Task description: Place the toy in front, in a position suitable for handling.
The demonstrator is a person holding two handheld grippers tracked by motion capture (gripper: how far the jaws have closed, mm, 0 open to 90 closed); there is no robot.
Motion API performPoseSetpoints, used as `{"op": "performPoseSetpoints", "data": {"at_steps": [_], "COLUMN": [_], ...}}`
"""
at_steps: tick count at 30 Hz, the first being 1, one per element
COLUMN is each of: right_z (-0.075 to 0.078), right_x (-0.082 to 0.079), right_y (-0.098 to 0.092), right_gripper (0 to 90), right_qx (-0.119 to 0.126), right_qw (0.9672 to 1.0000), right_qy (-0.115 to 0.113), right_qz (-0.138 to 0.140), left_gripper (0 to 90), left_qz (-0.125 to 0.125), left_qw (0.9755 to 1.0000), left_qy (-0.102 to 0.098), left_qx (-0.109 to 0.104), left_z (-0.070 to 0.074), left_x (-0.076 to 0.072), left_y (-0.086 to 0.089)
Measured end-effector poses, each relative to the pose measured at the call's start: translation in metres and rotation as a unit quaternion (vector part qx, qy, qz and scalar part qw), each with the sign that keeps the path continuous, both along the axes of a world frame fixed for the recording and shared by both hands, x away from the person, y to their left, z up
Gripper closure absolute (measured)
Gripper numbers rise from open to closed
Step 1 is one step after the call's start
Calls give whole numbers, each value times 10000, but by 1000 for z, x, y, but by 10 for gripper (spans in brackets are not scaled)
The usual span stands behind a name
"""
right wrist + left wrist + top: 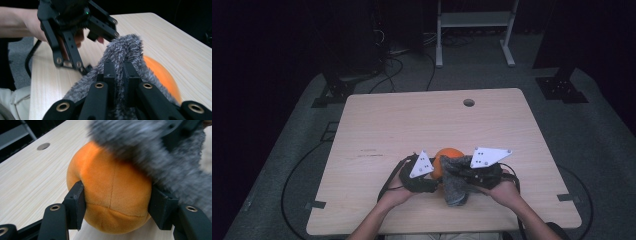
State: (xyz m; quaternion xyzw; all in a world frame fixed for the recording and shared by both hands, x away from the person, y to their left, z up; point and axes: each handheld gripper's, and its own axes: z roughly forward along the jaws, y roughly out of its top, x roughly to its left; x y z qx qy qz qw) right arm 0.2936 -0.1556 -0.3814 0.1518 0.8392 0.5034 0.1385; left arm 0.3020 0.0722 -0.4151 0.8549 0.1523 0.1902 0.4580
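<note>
We hold the round orange plush ball (pixel 112 195) between the fingers of our left gripper (pixel 117 205); the two fingers press on its two sides, so they pinch it just above the pale wooden bench (pixel 412 120). Our right gripper (pixel 119 75) has its fingers pressed together on a fold of the fuzzy grey cloth sock (pixel 125 50), which lies over the top of the ball and hangs down on the side of the ball nearest to us. We judge that the step in hand is to draw the sock over the ball. The next move calls for a steady hold of the ball, while the right gripper pulls the sock edge further around the ball without letting it slip out.
</note>
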Motion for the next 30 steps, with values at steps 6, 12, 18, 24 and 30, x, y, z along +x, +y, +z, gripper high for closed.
{"op": "performPoseSetpoints", "data": {"at_steps": [6, 12, 18, 24, 30], "right_z": [-9, -24, -35, -37, -41], "right_x": [11, 25, 19, 4, 6], "right_y": [-16, -35, -17, 0, -27], "right_gripper": [832, 831, 831, 831, 832], "right_qx": [183, 276, 235, 28, -13], "right_qw": [9994, 9964, 9971, 9990, 9975], "right_qy": [150, 484, 601, 440, 551], "right_qz": [-235, -636, -397, -121, -447], "left_gripper": [387, 367, 135, 173, 227], "left_qz": [-98, -122, -101, -34, -98], "left_qw": [9999, 9992, 9846, 9870, 9903], "left_qy": [67, 340, 1570, 1514, 1326], "left_qx": [21, 148, -762, -545, -399], "left_z": [-6, -13, -16, -20, -19], "left_x": [1, 6, 22, 21, 18], "left_y": [6, 19, 36, 35, 35]}}
